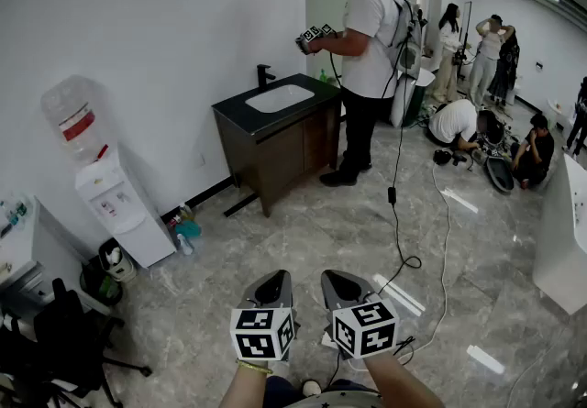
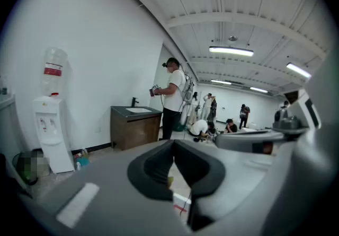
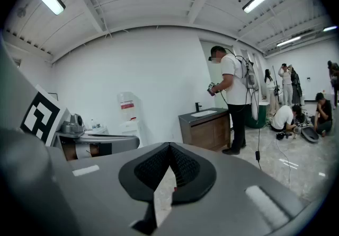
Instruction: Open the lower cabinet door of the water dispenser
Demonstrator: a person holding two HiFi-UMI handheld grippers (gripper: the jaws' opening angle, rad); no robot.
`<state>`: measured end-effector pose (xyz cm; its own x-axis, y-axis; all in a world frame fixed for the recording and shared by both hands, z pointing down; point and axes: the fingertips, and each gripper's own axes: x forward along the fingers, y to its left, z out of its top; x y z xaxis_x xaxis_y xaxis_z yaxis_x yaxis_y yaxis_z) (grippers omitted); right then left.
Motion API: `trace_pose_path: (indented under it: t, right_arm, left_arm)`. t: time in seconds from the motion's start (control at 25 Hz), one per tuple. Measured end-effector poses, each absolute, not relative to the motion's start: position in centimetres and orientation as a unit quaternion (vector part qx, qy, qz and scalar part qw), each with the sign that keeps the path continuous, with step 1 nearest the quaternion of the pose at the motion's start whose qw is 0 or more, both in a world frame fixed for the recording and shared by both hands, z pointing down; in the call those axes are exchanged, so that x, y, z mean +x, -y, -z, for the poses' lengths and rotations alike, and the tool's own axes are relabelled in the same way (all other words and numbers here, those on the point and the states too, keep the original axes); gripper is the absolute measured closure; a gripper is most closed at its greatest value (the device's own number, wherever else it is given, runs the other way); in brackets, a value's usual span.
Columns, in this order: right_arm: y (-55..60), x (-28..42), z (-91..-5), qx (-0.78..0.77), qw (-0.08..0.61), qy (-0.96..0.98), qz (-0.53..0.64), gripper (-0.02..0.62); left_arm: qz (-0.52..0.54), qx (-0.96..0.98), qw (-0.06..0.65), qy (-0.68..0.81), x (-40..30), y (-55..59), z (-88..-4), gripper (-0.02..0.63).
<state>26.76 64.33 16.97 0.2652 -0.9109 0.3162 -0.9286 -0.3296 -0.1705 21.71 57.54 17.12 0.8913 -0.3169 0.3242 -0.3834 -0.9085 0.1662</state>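
The white water dispenser [image 1: 119, 204] stands against the left wall with a clear bottle [image 1: 78, 122] on top; its lower cabinet door [image 1: 147, 239] is closed. It also shows far off in the left gripper view, dispenser [image 2: 50, 131], and in the right gripper view, dispenser [image 3: 128, 122]. My left gripper [image 1: 273, 281] and right gripper [image 1: 340, 281] hang side by side over the marble floor, well short of the dispenser. Both are shut with nothing between the jaws, as seen at the left gripper [image 2: 173, 142] and the right gripper [image 3: 169, 146].
A dark sink cabinet [image 1: 280, 136] stands right of the dispenser, and a person [image 1: 367, 49] holding grippers stands beside it. A black cable [image 1: 396, 204] trails across the floor. A bin [image 1: 108, 273] and an office chair [image 1: 55, 342] sit at the left. A white table [image 1: 564, 232] is at the right. Several people are at the back.
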Motion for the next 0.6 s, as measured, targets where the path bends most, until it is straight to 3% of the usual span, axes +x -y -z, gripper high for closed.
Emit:
trace_pose_path:
  t: [0.6]
  right_arm:
    - [-44.0, 17.2, -21.0, 0.689, 0.071, 0.689, -0.214, 0.603]
  left_arm:
    - [-0.159, 0.914, 0.160, 0.337, 9.6, -37.8, -21.5, 0.600]
